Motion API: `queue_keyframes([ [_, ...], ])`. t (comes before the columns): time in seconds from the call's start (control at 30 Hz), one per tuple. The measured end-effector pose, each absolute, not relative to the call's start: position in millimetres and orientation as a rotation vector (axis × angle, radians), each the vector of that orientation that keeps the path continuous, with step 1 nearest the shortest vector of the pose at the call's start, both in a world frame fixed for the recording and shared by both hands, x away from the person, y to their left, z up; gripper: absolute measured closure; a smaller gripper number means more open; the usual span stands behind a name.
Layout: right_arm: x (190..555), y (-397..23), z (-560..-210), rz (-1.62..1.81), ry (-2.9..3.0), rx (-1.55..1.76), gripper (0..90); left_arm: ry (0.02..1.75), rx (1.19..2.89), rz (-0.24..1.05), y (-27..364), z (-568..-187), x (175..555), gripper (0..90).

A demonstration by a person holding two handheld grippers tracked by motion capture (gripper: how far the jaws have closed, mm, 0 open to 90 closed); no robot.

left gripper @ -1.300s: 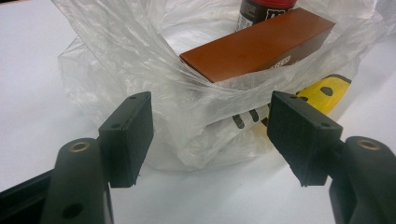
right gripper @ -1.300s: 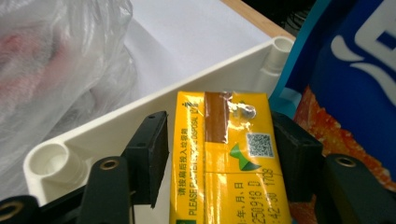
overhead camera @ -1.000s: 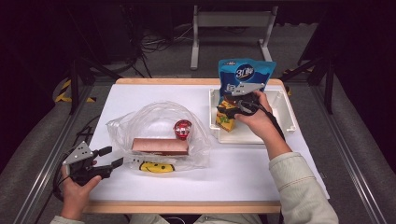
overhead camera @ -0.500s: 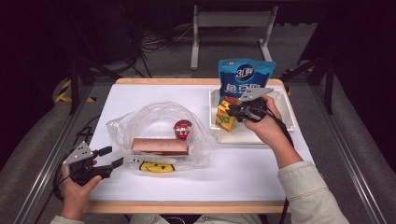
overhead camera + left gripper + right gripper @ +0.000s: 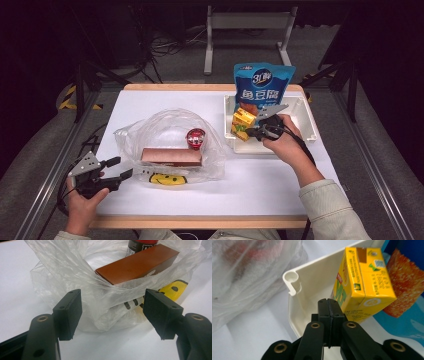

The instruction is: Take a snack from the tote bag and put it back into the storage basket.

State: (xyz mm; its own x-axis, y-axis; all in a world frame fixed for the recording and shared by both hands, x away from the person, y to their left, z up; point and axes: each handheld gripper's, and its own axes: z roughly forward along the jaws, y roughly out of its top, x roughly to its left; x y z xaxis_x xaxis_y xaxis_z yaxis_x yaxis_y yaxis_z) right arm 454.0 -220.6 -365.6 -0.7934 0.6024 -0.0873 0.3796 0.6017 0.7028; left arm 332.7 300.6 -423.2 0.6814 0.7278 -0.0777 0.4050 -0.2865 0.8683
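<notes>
My right gripper (image 5: 252, 132) (image 5: 328, 302) is shut, pads pressed together with nothing between them; its jaws have just been closing. It hovers inside the white tray (image 5: 310, 125) (image 5: 309, 287), just in front of a yellow drink carton (image 5: 243, 120) (image 5: 364, 285) that leans tilted against a blue snack pouch (image 5: 264, 85) (image 5: 412, 315). My left gripper (image 5: 122, 167) (image 5: 112, 310) stands open at the near-left edge of a clear plastic bag (image 5: 165, 130) (image 5: 75, 277). Inside the bag lie a brown box (image 5: 171, 156) (image 5: 137, 265) and a red-lidded jar (image 5: 195, 138) (image 5: 142, 243).
A yellow smiley print (image 5: 167, 179) (image 5: 175, 288) shows on the bag's near side. The white tabletop (image 5: 260, 190) is bare between the bag and the front edge. A metal frame (image 5: 245, 30) stands on the floor beyond the table.
The right gripper has drawn back toward the near side of the tray and its jaws have gone from open to shut. The left gripper and the bag have stayed still.
</notes>
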Motion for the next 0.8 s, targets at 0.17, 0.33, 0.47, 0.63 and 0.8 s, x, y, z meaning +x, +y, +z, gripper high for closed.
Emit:
queue_keyframes([
  [0.17,458,-218,-377,0.941,2.553,0.823,90.0,0.882,1.918,0.415,301,-423,333,32.2],
  [0.33,461,-218,-385,0.919,2.566,0.853,90.0,0.883,1.914,0.416,301,-423,333,32.2],
  [0.47,465,-220,-393,0.902,2.557,0.873,90.0,0.882,1.918,0.415,301,-423,333,32.2],
  [0.63,470,-224,-399,0.888,2.558,0.908,90.0,0.881,1.919,0.415,300,-423,333,32.2],
  [0.8,474,-225,-403,0.859,2.548,0.919,90.0,0.881,1.918,0.415,300,-423,333,32.2],
])
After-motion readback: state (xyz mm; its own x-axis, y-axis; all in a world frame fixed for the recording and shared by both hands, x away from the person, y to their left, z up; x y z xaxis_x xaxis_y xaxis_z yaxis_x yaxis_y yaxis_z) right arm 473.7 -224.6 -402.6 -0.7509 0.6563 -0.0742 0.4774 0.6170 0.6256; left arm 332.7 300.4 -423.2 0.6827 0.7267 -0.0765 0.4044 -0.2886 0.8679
